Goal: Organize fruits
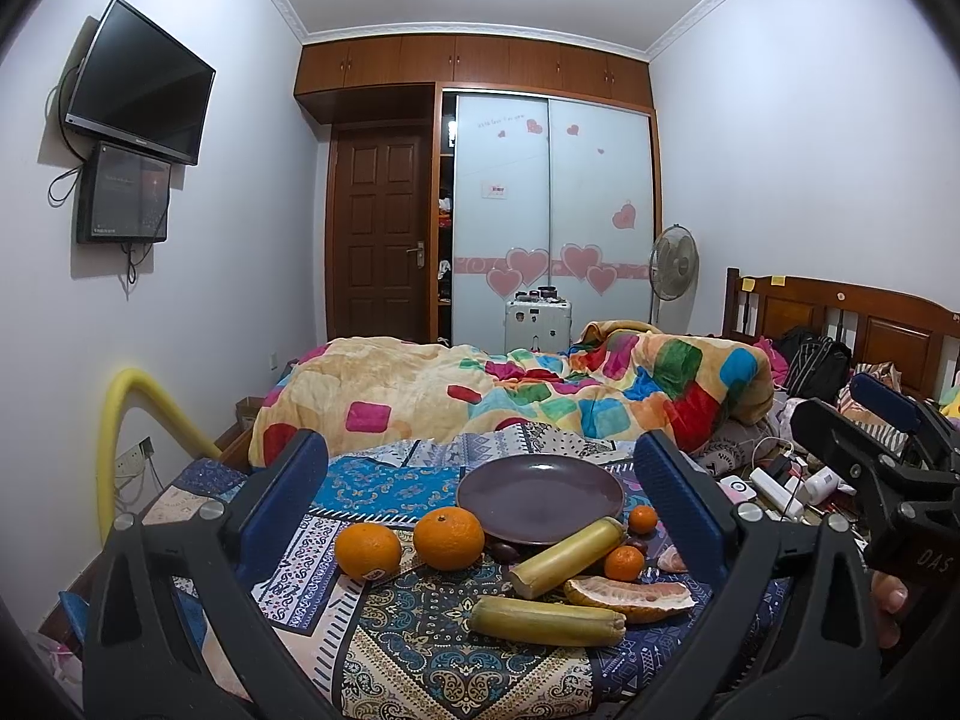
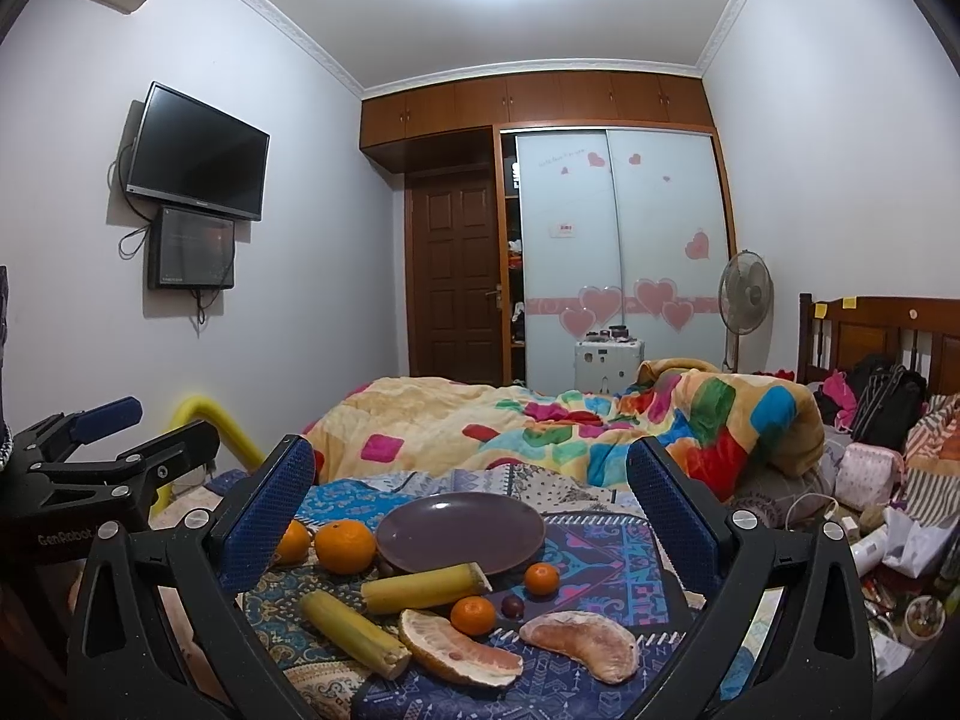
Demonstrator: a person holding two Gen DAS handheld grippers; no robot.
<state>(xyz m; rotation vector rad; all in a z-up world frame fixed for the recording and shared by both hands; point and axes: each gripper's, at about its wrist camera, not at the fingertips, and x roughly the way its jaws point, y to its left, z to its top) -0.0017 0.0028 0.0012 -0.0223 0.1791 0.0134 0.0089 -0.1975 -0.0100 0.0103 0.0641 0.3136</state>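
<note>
An empty purple plate (image 1: 540, 495) (image 2: 459, 531) lies on the patterned cloth. In front of it lie two oranges (image 1: 448, 539) (image 2: 345, 546), two small tangerines (image 1: 623, 563) (image 2: 541, 578), two yellow-green cane pieces (image 1: 546, 621) (image 2: 423, 588), two pomelo segments (image 2: 582, 642) (image 1: 630, 597) and a dark round fruit (image 2: 511, 605). My left gripper (image 1: 480, 447) hovers open and empty, short of the fruit. To its right, my right gripper (image 2: 471, 450) is held the same way, open with nothing in it. Each gripper shows at the edge of the other's view.
A colourful blanket (image 1: 510, 402) is heaped on the bed behind the plate. Chargers, cables and bags (image 1: 798, 480) clutter the right side, by the wooden headboard (image 1: 870, 324). A yellow foam tube (image 1: 120, 432) arches at the left, near the wall.
</note>
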